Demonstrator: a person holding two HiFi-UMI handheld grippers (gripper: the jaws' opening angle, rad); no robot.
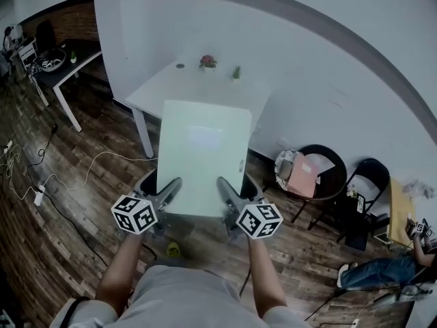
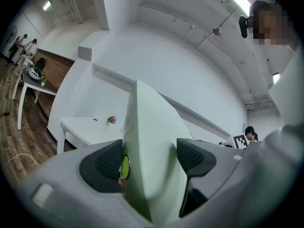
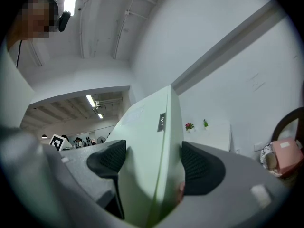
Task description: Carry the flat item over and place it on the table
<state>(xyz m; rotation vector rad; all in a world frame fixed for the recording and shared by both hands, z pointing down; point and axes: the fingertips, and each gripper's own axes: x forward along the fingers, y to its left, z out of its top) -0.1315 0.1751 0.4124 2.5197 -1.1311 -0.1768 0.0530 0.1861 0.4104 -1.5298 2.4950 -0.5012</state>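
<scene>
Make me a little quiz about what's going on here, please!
1. True or false: the flat board already lies on the white table.
2. How many grippers are shut on the board? A. none B. one C. two
3. Fill in: the small pot on the table holds pink ____.

Key:
1. False. It is held up in the air, short of the table.
2. C. The left gripper and the right gripper each clamp its near edge.
3. Flowers.
</scene>
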